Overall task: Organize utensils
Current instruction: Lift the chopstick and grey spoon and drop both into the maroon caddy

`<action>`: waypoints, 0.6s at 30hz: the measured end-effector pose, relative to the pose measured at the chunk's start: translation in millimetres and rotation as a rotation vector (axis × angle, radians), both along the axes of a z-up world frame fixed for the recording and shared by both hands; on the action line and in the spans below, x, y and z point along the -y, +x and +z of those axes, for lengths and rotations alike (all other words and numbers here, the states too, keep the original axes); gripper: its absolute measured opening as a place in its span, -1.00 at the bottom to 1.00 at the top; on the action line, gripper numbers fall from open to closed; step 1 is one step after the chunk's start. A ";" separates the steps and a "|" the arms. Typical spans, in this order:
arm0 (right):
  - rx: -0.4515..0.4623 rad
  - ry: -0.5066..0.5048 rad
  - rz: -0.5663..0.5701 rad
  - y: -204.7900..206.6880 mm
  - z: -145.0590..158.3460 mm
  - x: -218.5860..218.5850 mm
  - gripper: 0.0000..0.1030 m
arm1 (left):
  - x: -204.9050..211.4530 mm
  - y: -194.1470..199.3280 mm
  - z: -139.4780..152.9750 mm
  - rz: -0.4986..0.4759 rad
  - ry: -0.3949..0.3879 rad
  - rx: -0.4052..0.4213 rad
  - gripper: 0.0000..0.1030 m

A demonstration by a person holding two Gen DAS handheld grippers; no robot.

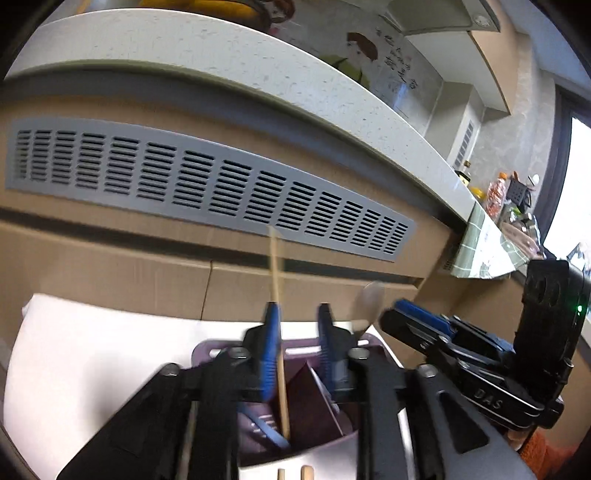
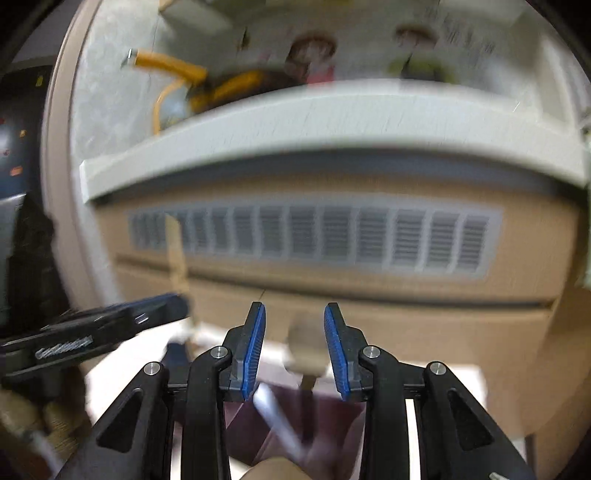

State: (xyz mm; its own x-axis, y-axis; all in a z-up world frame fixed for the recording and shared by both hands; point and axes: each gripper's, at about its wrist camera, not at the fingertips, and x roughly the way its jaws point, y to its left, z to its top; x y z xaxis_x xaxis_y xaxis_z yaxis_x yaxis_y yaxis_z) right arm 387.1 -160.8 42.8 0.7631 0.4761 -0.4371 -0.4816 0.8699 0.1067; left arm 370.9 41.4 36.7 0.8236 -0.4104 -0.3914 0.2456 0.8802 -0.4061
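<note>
Home kitchen. Speckled stone countertop edge (image 1: pixel 258 62) over tan cabinet fronts (image 1: pixel 110 266) with a grey slotted vent panel (image 1: pixel 207 188). Range hood (image 1: pixel 443 16) up top, cartoon-printed splash guard (image 1: pixel 369 59) behind, bottles and jars (image 1: pixel 496 192) at the far end near a window (image 1: pixel 576 192).

You have: 1 purple holder (image 1: pixel 334 441) | 1 chopstick standing in it (image 1: pixel 277 314) | 1 spoon (image 1: pixel 370 301) | 2 grippers (image 1: pixel 297 350).

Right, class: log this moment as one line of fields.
left gripper: open, chopstick between | right gripper: open, empty | holder: purple, below both
</note>
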 end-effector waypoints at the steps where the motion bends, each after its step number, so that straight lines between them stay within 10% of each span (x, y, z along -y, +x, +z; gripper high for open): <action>1: -0.005 -0.004 -0.007 -3.8 -0.3 2.9 -0.41 | -2.1 -4.1 1.2 0.010 -0.002 0.006 -0.48; 7: 0.113 0.006 -0.146 -65.8 14.3 37.8 -0.37 | -22.9 -60.4 8.8 0.109 -0.027 0.040 -0.22; 18: -0.212 -0.199 0.007 -136.2 -57.3 18.1 -0.34 | -45.8 -183.9 -50.5 0.226 0.115 -0.222 -0.19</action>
